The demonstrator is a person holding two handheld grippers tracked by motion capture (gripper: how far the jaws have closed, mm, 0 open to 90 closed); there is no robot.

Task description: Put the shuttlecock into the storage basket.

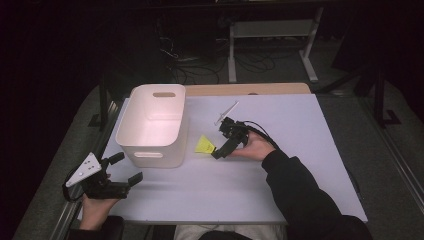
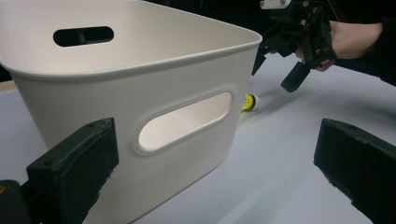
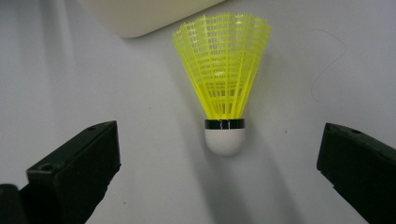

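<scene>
Right gripper (image 3: pixel 219 172) spread wide around yellow shuttlecock (image 3: pixel 223 79) at frame centre: featherlight, flimsy crushable skirt, so best pinched gently at firm white cork (image 3: pixel 225 140).

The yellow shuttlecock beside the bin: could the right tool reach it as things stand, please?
Probably yes: the right tool is open, the shuttlecock lies on the table just ahead of its jaws, cork end toward them, with nothing between.
</scene>
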